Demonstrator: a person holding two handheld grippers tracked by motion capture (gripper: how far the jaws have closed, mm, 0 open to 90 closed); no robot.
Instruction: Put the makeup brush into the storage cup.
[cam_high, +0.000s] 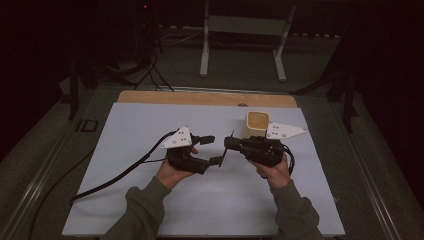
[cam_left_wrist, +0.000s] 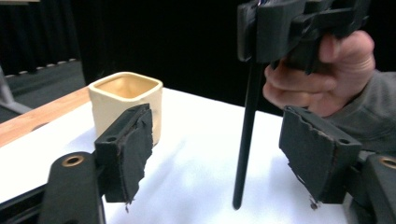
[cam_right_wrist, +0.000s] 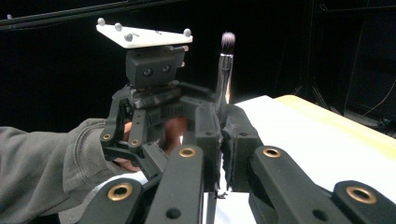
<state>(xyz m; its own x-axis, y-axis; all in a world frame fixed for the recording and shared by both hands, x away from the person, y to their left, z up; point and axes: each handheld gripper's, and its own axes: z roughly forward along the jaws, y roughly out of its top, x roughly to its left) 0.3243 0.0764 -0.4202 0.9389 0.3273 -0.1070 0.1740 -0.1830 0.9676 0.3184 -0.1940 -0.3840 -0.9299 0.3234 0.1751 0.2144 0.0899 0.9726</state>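
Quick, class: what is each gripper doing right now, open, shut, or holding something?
Left gripper: open, jaws apart on either side of the brush handle, not pressing on it.
Right gripper: shut on the makeup brush, held upright, bristles on top.

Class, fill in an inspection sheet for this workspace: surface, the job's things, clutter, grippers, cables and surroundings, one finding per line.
Surface: white sheet on a wooden table, its far edge bare.
Job's things: a slim makeup brush, upright, bristles up; a cream square cup, upright, standing beyond the right gripper.
Clutter: nothing seen.
Grippers: right gripper shut on the brush handle; left gripper open, its pads either side of the brush without pressing on it.
Cables: a black cable trails from the left gripper across the sheet.
Surroundings: dark room, a pale metal frame behind the table, more cables on the floor.
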